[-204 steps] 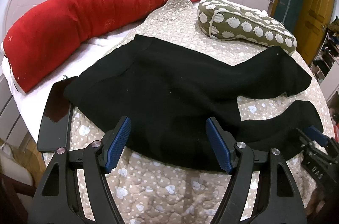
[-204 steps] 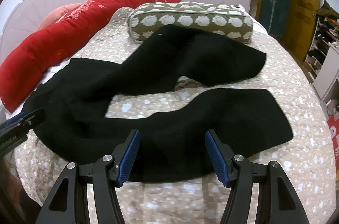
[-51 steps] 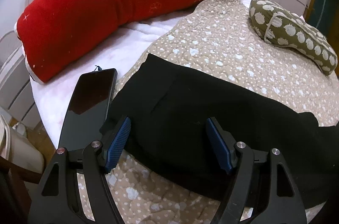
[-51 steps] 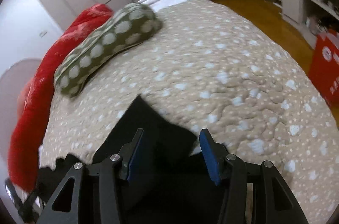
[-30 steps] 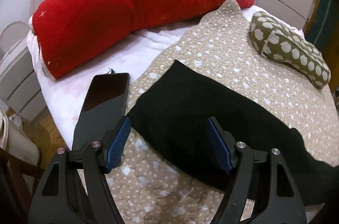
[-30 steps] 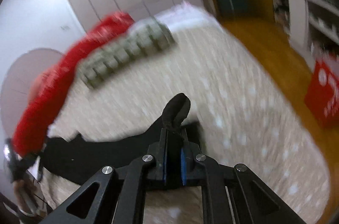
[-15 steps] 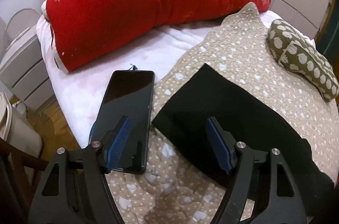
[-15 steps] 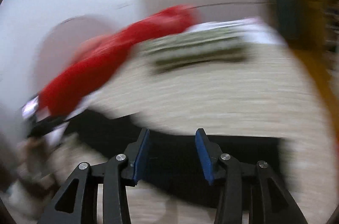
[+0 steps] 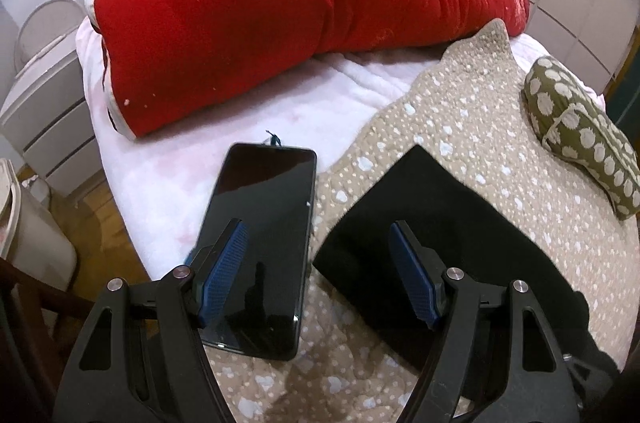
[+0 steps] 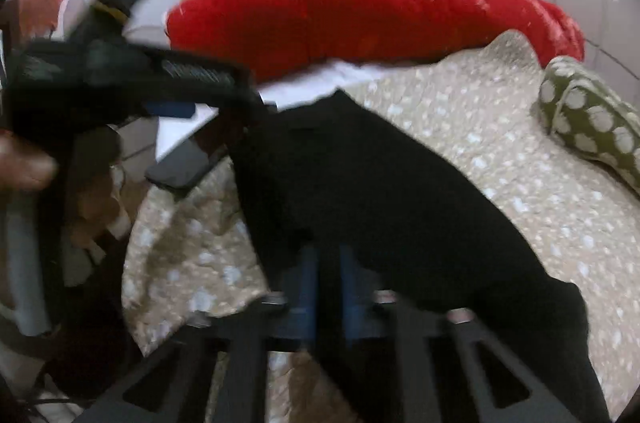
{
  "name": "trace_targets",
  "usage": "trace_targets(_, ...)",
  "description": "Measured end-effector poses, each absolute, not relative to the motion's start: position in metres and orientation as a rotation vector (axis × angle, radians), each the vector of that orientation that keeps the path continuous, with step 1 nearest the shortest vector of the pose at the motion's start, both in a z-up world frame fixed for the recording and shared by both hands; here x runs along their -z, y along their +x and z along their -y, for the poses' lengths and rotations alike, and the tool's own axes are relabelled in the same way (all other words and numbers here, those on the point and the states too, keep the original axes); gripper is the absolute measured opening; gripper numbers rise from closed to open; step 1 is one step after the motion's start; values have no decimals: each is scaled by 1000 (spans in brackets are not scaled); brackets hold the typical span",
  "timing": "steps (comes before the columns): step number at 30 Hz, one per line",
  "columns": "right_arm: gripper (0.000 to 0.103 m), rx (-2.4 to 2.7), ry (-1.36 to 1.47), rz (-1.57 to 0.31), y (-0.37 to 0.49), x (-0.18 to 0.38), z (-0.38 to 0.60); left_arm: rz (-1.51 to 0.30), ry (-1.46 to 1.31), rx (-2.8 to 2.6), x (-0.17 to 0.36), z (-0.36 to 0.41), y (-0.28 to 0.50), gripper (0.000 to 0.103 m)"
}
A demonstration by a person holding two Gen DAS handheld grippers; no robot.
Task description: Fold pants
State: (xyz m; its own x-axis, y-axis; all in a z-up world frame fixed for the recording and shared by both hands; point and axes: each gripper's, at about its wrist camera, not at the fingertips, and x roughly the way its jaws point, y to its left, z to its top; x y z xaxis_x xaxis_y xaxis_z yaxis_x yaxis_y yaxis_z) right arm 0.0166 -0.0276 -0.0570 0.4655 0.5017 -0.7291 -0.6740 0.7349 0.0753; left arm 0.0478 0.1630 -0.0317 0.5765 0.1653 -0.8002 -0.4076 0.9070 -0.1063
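The black pants (image 9: pixel 432 219) lie as a long strip on the beige dotted quilt (image 9: pixel 460 111); they also show in the right wrist view (image 10: pixel 360 183). My left gripper (image 9: pixel 320 271) is open and empty, hovering over the pants' near left corner and a phone. My right gripper (image 10: pixel 325 287) is shut on the near edge of the pants, with black cloth between its blue pads; the view is blurred. The left gripper shows at the left of the right wrist view (image 10: pixel 160 91).
A black phone (image 9: pixel 260 247) lies at the quilt's left edge on the white sheet (image 9: pixel 180 151). A long red bolster (image 9: pixel 280 11) lies behind. An olive dotted pillow (image 9: pixel 580 135) is at the right. White drawers (image 9: pixel 48 111) stand left of the bed.
My right gripper swung left across the bed, opened briefly half a second ago, and is now shut on the pants. My left gripper drifted left, so the phone now lies under it.
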Motion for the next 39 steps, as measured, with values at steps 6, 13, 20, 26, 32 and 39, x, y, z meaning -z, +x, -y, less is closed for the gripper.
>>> trace_targets(6,5,-836,-5,-781,10,29,49,-832,-300,-378,14,-172,40,74)
trace_targets(13,16,-846,50,-901,10,63,38,-863,-247,-327,23,-147,45,74)
trace_targets(20,42,-445,90,-785,13,18,152,-896,-188,-283,41,-118,53,74)
trace_targets(26,22,-445,291,-966,62,67,174,-921,-120,-285,57,-102,56,74)
trace_targets(32,7,-414,184,-861,67,47,162,-927,-164,-274,66,-109,56,75)
trace_targets(39,7,-300,212,-874,86,74,178,-922,-128,-277,74,-101,57,78)
